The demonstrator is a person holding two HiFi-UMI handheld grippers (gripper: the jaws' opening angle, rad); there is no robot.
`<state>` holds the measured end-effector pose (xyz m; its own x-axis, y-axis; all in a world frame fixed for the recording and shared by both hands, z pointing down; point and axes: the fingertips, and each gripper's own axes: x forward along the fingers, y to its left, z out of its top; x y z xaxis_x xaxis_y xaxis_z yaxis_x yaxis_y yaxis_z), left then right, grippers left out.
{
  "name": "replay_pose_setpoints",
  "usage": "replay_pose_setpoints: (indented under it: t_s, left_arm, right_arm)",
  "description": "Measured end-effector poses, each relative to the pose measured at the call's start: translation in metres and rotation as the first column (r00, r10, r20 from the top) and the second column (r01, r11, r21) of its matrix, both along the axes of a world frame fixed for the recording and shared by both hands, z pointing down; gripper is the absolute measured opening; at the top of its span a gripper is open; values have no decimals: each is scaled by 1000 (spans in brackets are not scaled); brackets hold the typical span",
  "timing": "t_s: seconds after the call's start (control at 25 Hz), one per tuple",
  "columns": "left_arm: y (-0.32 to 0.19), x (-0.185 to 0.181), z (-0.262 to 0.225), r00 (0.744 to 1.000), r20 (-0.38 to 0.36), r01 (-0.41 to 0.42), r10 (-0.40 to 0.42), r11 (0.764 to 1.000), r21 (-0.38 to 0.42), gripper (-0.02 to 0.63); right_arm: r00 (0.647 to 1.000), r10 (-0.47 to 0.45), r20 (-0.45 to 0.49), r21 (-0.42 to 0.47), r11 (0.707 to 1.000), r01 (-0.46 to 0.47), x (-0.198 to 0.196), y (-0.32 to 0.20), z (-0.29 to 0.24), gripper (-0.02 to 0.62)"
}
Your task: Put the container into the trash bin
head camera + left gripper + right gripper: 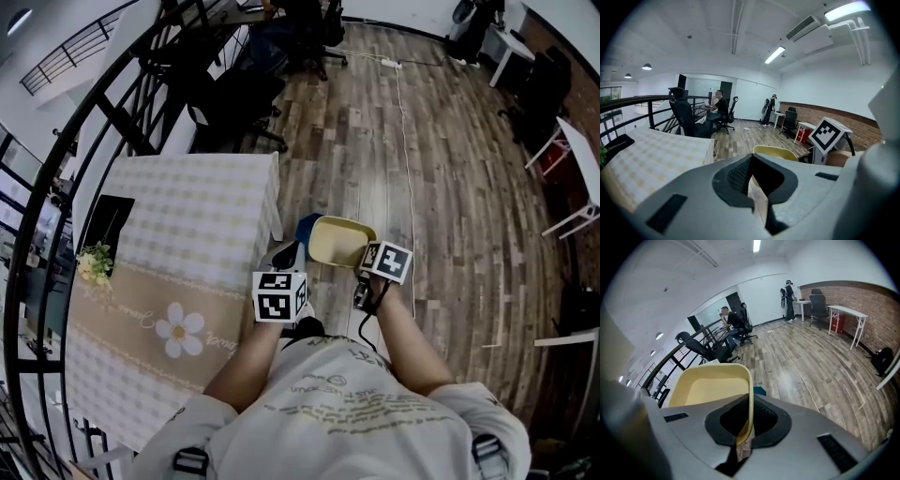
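Observation:
The container (339, 240) is a pale yellow shallow tub, carried above the wood floor in front of the person. My right gripper (362, 262) is shut on its near rim. In the right gripper view the rim (749, 404) runs straight between the jaws and the tub's hollow (710, 387) lies to the left. My left gripper (284, 255) hangs just left of the tub, its fingertips together with nothing between them (751, 157). The tub's yellow edge (773, 151) shows just beyond it. A blue object (307, 228) sits on the floor under the tub's far left corner, mostly hidden.
A table with a checked cloth (178, 244) and a flower bunch (94, 262) stands at the left, backed by a black railing (56, 187). A cable (408, 159) runs across the wood floor ahead. Office chairs (234, 103) and a seated person (721, 105) are further off.

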<state>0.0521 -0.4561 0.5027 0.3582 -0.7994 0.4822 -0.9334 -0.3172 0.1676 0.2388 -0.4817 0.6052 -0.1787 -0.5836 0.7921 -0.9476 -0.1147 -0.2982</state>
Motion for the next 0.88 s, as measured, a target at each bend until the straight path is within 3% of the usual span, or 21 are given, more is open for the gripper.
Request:
replay_pose_setpoints:
  t_s: [0.48,0.88]
  left_arm:
    - [-140,-24,-1,998,-13,-54,54,999,4,6]
    - [-183,-40,22,1000,-20,-25,24,998,-59,6]
  right_arm:
    - [1000,24,-9,13,1000,-24,-27,-134,-7,5]
    - [999,18,-31,-51,999,-19,-31,-177,20,5]
